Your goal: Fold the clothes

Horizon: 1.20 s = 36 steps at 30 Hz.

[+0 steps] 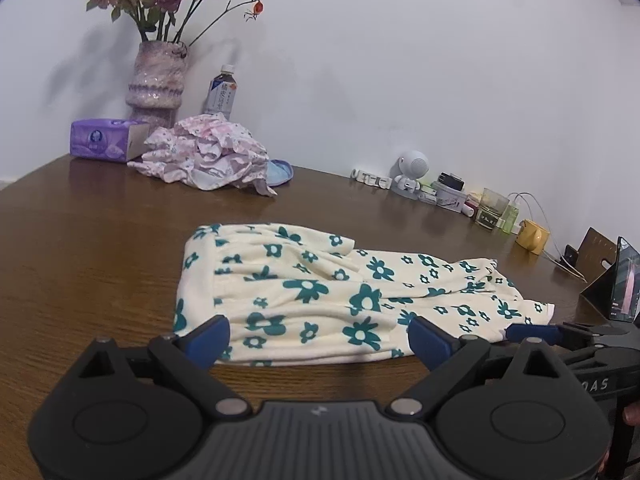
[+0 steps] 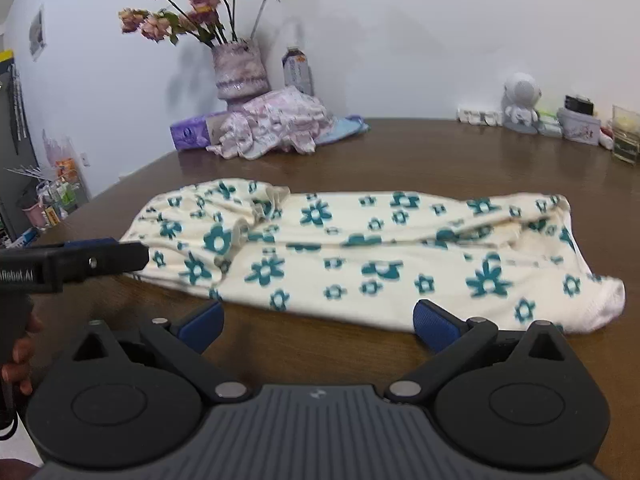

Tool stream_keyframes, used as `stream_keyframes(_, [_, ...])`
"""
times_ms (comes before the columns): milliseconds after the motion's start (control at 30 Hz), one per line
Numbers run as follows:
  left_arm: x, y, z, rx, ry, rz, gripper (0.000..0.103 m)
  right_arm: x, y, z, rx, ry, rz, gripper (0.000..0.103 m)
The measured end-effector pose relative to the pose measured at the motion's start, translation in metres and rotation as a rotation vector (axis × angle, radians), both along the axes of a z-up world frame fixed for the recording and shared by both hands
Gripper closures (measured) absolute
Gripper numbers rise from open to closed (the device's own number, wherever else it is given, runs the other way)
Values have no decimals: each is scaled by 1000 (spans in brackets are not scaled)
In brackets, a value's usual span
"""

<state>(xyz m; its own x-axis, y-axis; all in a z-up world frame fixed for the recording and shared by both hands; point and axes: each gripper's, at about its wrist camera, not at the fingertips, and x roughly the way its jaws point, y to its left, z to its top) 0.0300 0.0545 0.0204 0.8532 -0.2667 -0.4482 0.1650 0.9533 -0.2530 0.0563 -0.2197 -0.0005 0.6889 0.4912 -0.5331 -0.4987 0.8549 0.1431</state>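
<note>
We held two grippers, left gripper (image 1: 318, 340) and right gripper (image 2: 318, 322), both spread wide and empty, near one floral garment (image 2: 360, 248) lying mid-table (image 1: 100, 248); one pink clothes pile (image 1: 208, 156) sat behind.

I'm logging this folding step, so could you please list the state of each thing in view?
Floral garment: lying flat, folded lengthwise, ungripped.
Pink clothes: crumpled heap.
Left gripper: open, empty.
Right gripper: open, empty.
Bottle: upright, capped.
Vase: upright, holding wilted roses.
</note>
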Motion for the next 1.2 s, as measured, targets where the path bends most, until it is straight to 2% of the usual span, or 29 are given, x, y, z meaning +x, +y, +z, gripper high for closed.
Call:
stream_keyframes(100, [-2, -2, -3, 6, 4, 1, 7, -6, -2, 1, 16, -30, -14, 0])
stream_keyframes(333, [-5, 1, -7, -15, 5, 7, 7, -5, -2, -1, 32, 8, -15, 0])
stream_keyframes(667, [-7, 4, -8, -44, -2, 19, 7, -13, 0, -1, 10, -25, -25, 0])
stream_keyframes(900, [-8, 2, -7, -30, -8, 26, 7, -12, -1, -1, 19, -21, -22, 0])
stream_keyframes(1200, [-14, 19, 7, -30, -47, 89, 7, -12, 0, -1, 18, -15, -6, 0])
